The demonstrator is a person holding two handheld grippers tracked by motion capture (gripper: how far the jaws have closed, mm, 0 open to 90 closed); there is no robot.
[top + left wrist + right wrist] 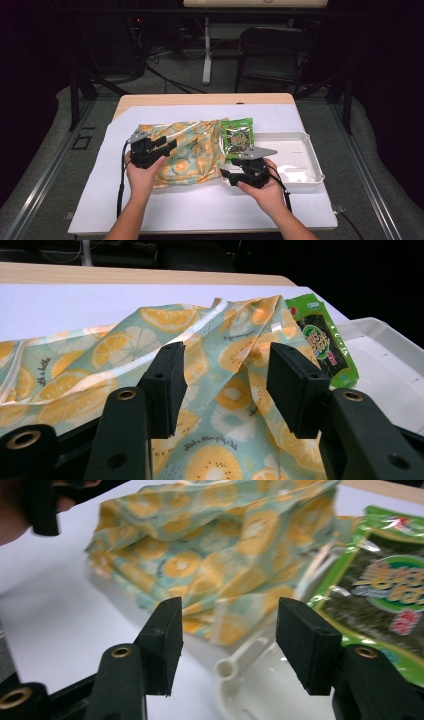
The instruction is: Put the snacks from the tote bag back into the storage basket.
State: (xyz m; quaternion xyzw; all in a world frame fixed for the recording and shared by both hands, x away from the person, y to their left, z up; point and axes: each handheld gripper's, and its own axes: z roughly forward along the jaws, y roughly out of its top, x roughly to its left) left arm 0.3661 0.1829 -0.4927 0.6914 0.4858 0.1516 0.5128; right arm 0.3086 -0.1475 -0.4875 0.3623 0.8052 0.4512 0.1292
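Citrus-print bag (192, 150) | right gripper view: tray (260, 680) corner underneath

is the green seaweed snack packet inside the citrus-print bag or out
Partly in: the green seaweed snack packet sticks out of the citrus-print fabric bag's mouth, over the white tray.

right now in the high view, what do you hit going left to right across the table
left gripper → citrus-print bag → green seaweed snack packet → white tray
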